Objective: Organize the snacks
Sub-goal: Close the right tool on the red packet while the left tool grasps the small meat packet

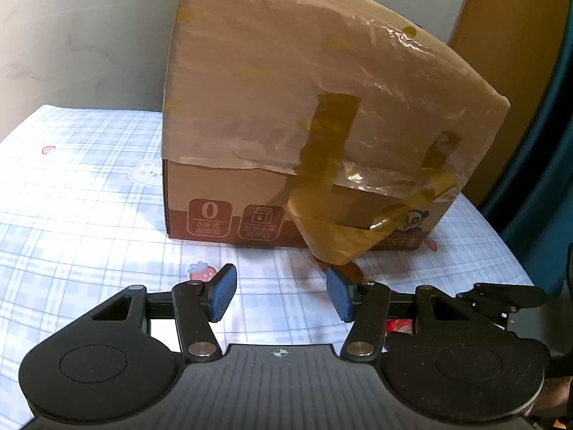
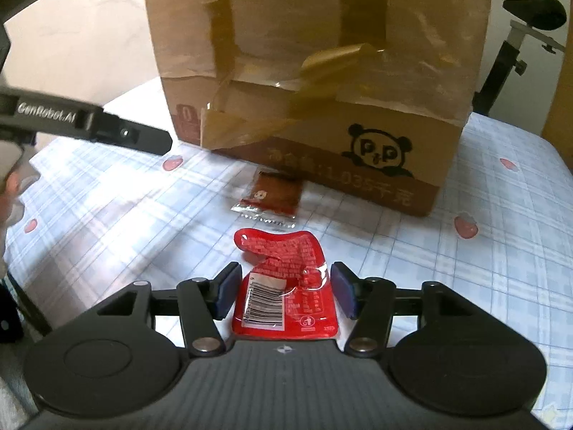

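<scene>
There is one cardboard box (image 2: 315,82), two snack packets, and two grippers over one checked cloth (image 2: 501,251) printed with strawberries and a rabbit. The red packet (image 2: 286,283) is glossy and crumpled, its far end curled up, covered in small white print with a white barcode label near its left side. It lies on the cloth between the jaws of the right gripper (image 2: 286,294); the blue pads stand at either edge of it, and whether they press on it cannot be told. The second packet, a small dark brown sachet (image 2: 272,193) with clear crimped ends, lies farther off, its far end just against the foot of the box. The box stands at the far side of the cloth, wrapped in wrinkled clear film and strips of loose yellowish tape (image 1: 322,165), with a panda mark at its lower right. The left gripper (image 1: 283,295) hovers before the box, jaws moderately apart with nothing between them.
</scene>
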Action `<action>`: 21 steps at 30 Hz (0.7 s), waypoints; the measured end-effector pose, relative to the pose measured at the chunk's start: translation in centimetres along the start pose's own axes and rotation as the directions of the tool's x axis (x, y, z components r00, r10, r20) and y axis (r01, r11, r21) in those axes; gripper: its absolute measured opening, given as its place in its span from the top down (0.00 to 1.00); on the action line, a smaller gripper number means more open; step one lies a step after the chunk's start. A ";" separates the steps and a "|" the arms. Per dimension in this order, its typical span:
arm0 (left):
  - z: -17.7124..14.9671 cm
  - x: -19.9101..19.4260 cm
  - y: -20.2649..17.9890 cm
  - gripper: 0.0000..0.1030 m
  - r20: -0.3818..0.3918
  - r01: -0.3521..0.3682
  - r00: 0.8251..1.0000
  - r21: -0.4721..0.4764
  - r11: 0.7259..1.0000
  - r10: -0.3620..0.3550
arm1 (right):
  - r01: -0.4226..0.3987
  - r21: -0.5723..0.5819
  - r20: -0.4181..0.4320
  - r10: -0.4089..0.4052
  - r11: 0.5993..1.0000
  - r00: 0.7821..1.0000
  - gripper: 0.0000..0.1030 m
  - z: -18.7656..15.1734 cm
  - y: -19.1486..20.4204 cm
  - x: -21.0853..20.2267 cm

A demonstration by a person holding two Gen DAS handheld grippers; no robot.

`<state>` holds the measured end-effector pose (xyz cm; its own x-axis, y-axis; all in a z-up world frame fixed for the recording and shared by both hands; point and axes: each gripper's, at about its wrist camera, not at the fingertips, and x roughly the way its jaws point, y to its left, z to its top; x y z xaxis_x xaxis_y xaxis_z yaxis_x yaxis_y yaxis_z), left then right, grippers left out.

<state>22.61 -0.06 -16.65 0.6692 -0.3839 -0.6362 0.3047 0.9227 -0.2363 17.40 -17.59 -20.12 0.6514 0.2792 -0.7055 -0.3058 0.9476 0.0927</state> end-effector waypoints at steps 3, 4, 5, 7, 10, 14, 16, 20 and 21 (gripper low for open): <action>0.0 -0.1 0.1 0.44 -0.001 -0.002 1.000 0.000 1.000 0.002 | -0.010 0.009 0.000 0.010 1.000 1.000 0.40 0.3 0.0 0.2; -0.1 -0.1 0.2 0.44 -0.002 -0.004 1.000 -0.001 1.000 0.004 | -0.007 0.009 -0.001 0.007 1.000 1.000 0.38 0.3 0.0 0.3; 0.0 -0.2 0.3 0.44 -0.004 -0.006 1.000 -0.001 1.000 0.006 | -0.001 0.009 0.000 0.001 1.000 1.000 0.37 0.4 0.1 0.4; -0.1 -0.1 0.3 0.44 -0.006 -0.007 1.000 -0.003 1.000 0.007 | 0.004 0.011 0.000 -0.004 1.000 1.000 0.37 0.6 0.1 0.8; -0.1 0.0 0.2 0.44 -0.013 -0.007 1.000 -0.002 1.000 0.006 | 0.010 0.015 0.004 -0.010 1.000 1.000 0.36 0.7 0.2 1.2; -0.2 0.4 -0.2 0.44 -0.026 0.008 1.000 -0.001 1.000 -0.008 | 0.031 -0.045 0.016 -0.030 0.998 0.999 0.49 0.4 0.6 1.4; -0.2 0.9 -0.6 0.44 -0.044 0.021 0.999 0.000 1.000 -0.021 | 0.017 -0.029 0.018 -0.016 0.999 1.000 0.50 0.2 0.1 1.0; -0.4 2.4 -2.0 0.44 -0.088 0.051 0.995 0.014 0.999 -0.049 | 0.059 0.023 0.043 -0.060 0.998 0.997 0.50 -0.4 -1.4 0.5; -0.3 2.8 -2.5 0.44 -0.096 0.055 0.994 0.021 0.998 -0.053 | 0.075 0.042 0.052 -0.078 0.996 0.996 0.50 -0.6 -1.9 0.4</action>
<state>23.54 -3.48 -18.08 0.5837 -0.4272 -0.6905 0.3556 0.8990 -0.2556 17.80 -19.36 -21.00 0.7083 0.2126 -0.6731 -0.2262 0.9716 0.0689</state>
